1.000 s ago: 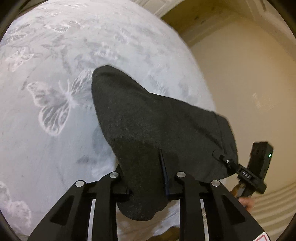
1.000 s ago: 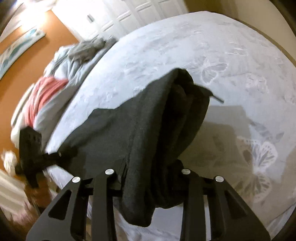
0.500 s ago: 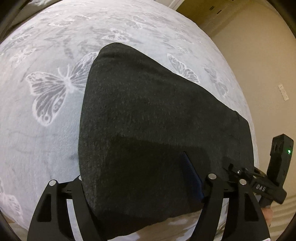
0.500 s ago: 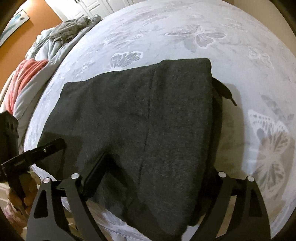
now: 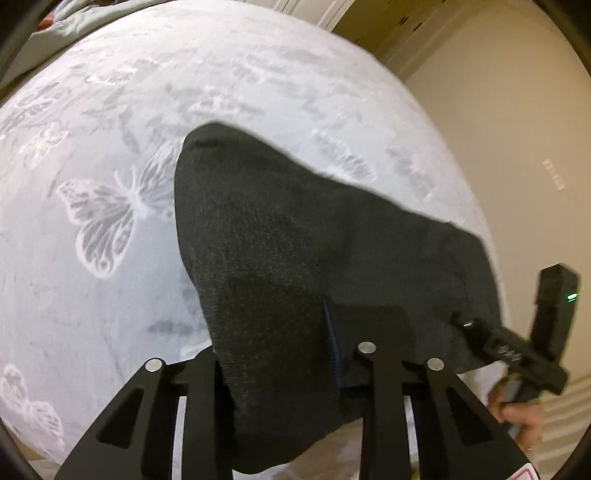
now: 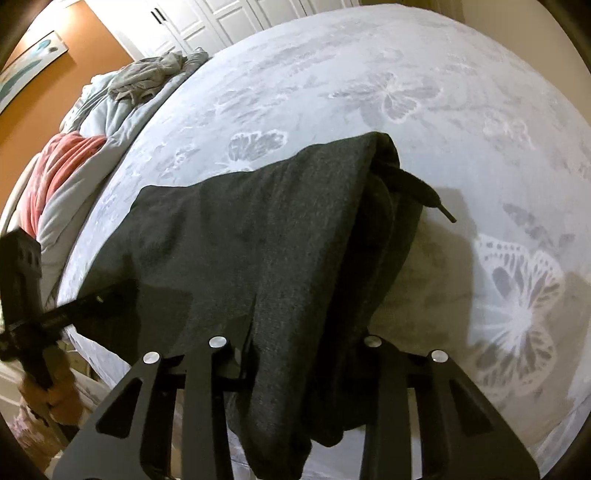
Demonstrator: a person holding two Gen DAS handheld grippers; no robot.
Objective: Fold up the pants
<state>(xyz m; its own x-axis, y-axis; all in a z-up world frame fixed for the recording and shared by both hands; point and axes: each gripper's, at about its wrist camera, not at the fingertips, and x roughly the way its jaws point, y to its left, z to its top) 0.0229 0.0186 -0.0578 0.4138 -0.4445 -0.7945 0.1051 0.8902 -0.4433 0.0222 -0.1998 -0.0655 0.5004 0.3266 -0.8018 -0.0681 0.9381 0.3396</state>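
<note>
The dark grey pants (image 5: 303, 251) lie folded on the pale butterfly-print bedspread (image 5: 110, 258). My left gripper (image 5: 280, 354) is shut on the pants' near left edge, and cloth hangs down between its fingers. My right gripper (image 6: 295, 343) is shut on the near right edge of the pants (image 6: 258, 229). A black drawstring (image 6: 424, 192) sticks out at the right fold. Each gripper shows in the other's view: the right gripper (image 5: 476, 332) at the right, the left gripper (image 6: 88, 299) at the left.
Crumpled grey and pink bedding (image 6: 110, 122) is piled at the bed's far left. White closet doors (image 6: 207, 22) and an orange wall (image 6: 48, 85) stand behind it. A beige wall (image 5: 517, 147) runs along the right side of the bed.
Half a second ago both grippers were wide open with the pants lying flat. Now both are shut on the near edge and the cloth is bunched and pulled up.
</note>
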